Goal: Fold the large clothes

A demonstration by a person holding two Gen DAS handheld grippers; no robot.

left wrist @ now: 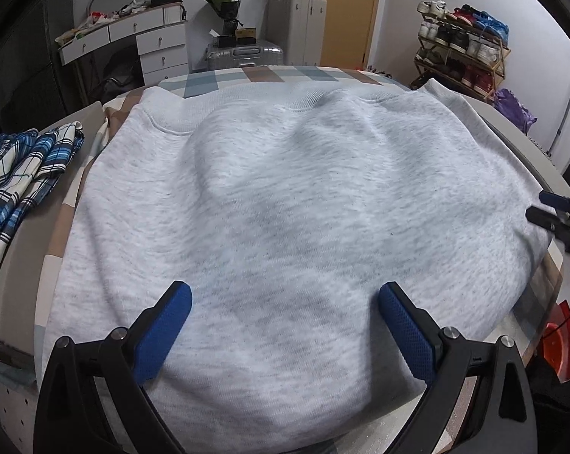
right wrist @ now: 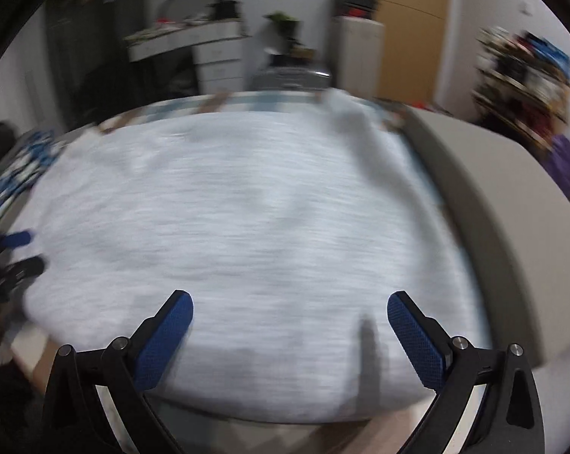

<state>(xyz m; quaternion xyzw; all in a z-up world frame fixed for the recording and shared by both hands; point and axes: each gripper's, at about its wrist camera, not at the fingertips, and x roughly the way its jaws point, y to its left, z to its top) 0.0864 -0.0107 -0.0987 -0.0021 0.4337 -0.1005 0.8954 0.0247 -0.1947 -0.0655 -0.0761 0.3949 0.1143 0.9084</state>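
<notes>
Grey sweatshirt (left wrist: pixel 285 208) lies flat on bed (left wrist: pixel 285 75) for folding; left gripper (left wrist: pixel 285 321) and right gripper (right wrist: pixel 289 325) jaws spread wide, empty.

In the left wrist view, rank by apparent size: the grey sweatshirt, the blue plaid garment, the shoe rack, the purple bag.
Largest to smallest as they look:
1. grey sweatshirt, fills most of the frame
2. blue plaid garment
3. shoe rack, far off, so its true size is unsure
4. purple bag, also far off
</notes>
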